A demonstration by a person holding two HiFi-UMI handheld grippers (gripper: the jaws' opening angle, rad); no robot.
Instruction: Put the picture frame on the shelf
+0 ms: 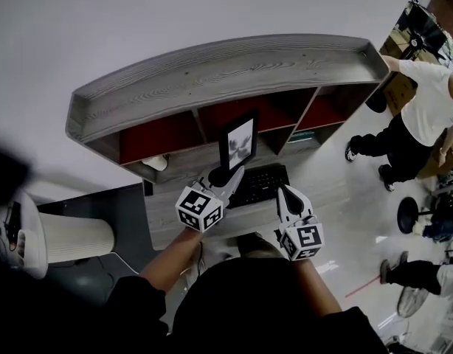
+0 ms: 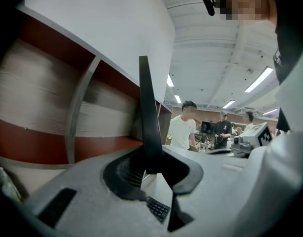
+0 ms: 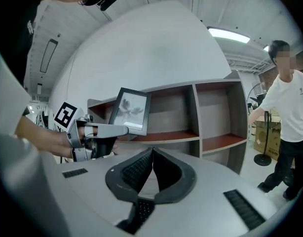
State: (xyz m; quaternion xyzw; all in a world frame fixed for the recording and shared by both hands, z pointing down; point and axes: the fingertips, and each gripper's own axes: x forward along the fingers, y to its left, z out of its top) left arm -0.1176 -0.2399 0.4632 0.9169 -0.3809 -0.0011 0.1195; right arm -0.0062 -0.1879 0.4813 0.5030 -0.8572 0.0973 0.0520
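**Left gripper holding the picture frame up at the shelf**

At the far left, a white ribbed cylinder (image 1: 73, 238) is standing on the floor beside the desk. Next to it, the grey wooden shelf (image 1: 234, 65) with red-backed compartments is sitting against the white wall. The left gripper (image 1: 230, 174) is clenching the lower edge of the picture frame (image 1: 238, 142), with its pads pressing on both faces of the thin black frame. The frame is standing upright in front of the middle compartment, picture side facing the person. Whether it is touching the shelf board I cannot tell. Just below it, a black keyboard (image 1: 262, 183) is lying on the desk. To the right, the right gripper (image 1: 283, 192) is hovering over the desk edge with its jaws pressed together on nothing. At the far right, a person in a white shirt (image 1: 427, 98) is standing by the end of the shelf.
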